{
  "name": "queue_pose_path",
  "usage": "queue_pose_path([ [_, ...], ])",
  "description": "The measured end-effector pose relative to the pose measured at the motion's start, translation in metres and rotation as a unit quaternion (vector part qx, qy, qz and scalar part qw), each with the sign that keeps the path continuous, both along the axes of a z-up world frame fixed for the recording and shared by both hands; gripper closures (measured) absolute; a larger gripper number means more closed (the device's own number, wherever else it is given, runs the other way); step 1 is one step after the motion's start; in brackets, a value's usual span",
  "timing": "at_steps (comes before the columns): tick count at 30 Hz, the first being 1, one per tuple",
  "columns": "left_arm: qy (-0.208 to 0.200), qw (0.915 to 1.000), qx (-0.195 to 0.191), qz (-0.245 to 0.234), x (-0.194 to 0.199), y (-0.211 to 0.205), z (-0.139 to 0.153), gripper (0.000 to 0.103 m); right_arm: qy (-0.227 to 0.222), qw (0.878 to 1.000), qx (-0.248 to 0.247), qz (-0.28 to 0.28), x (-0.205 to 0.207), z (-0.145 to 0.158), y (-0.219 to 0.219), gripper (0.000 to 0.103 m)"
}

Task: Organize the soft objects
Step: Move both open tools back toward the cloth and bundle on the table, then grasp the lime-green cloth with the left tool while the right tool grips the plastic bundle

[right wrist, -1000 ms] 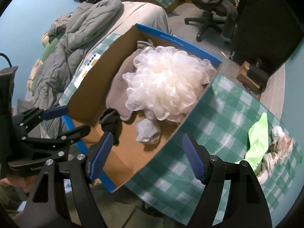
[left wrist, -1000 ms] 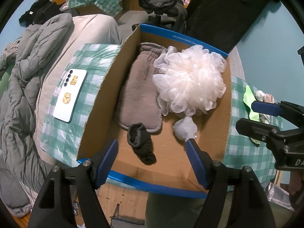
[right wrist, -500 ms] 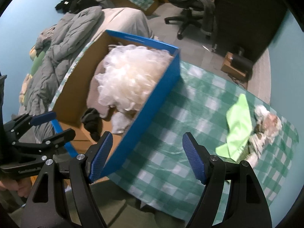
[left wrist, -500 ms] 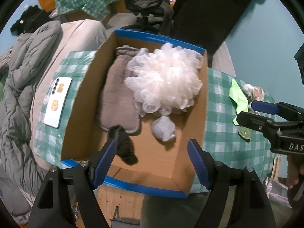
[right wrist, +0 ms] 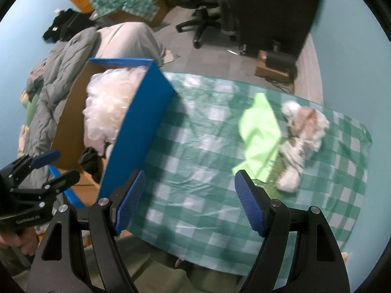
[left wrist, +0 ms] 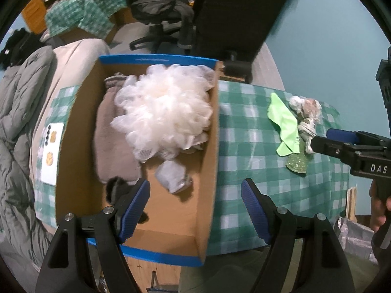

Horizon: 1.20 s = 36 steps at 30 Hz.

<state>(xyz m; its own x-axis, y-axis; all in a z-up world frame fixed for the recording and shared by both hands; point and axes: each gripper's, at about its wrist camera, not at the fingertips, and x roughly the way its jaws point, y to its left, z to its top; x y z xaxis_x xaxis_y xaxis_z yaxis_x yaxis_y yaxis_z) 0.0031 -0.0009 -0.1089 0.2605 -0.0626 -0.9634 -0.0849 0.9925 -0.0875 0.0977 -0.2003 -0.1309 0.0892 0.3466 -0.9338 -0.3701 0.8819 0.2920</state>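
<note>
The open cardboard box with blue outer walls (left wrist: 210,146) stands on the green-and-white checked tablecloth (left wrist: 254,146). Inside it lie a large white mesh bath pouf (left wrist: 161,112), a long grey-brown fleece piece (left wrist: 112,141) beside it, a small pale grey bundle (left wrist: 174,174) just below the pouf, and a dark rolled sock (left wrist: 114,190) near the box's near end.

Outside the box, well to its right on the cloth, a bright green cloth (right wrist: 260,131) touches a fluffy white-and-tan soft toy (right wrist: 303,131); a sparkly green item (left wrist: 297,163) lies partly under them.

The left gripper (left wrist: 195,207) hovers over the box's near right wall, blue pads spread, nothing between them. The right gripper (right wrist: 189,202) hangs over bare tablecloth between box and green cloth, likewise spread and empty.

A white phone (left wrist: 51,153) lies left of the box.
</note>
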Motion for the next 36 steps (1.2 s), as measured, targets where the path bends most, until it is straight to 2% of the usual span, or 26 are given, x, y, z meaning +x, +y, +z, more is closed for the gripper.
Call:
queue_pose_path([
  [19, -0.013, 0.9965, 0.008, -0.082, 0.045, -0.076, 0.0, 0.024, -0.014, 0.997, -0.03, -0.076, 0.023, -0.006, -0.097, 0.026],
  [29, -0.011, 0.994, 0.018, -0.107, 0.071, -0.11, -0.024, 0.024, -0.022, 0.995, -0.048, -0.083, 0.047, -0.041, -0.126, 0.026],
  [36, -0.003, 0.9942, 0.008, -0.107, 0.088, -0.124, -0.045, 0.024, -0.013, 0.996, -0.045, -0.077, 0.061, -0.063, -0.125, 0.026],
])
